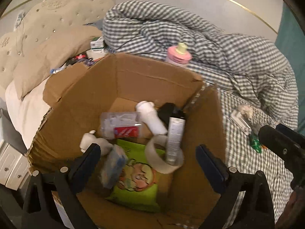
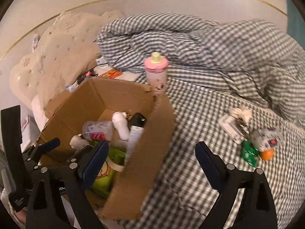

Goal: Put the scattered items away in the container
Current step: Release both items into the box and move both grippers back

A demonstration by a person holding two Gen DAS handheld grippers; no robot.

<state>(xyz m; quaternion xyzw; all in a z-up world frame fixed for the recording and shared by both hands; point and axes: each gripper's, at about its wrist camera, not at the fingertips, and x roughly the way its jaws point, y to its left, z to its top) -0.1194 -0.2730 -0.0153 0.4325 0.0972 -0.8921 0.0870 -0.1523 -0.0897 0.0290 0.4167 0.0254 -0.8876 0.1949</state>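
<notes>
An open cardboard box sits on the bed; it also shows in the right wrist view. Inside lie a white bottle, a clear pouch, a tape roll, a tall tube, a green packet and a blue-white pack. My left gripper is open and empty above the box. My right gripper is open and empty over the box's right wall. A pink bottle stands behind the box. A white packet, a green packet and an orange-capped item lie on the sheet at right.
A bunched checked duvet fills the back and right of the bed. A beige pillow and tufted headboard are at left, with small boxes and wrappers behind the cardboard box. White drawers stand beside the bed.
</notes>
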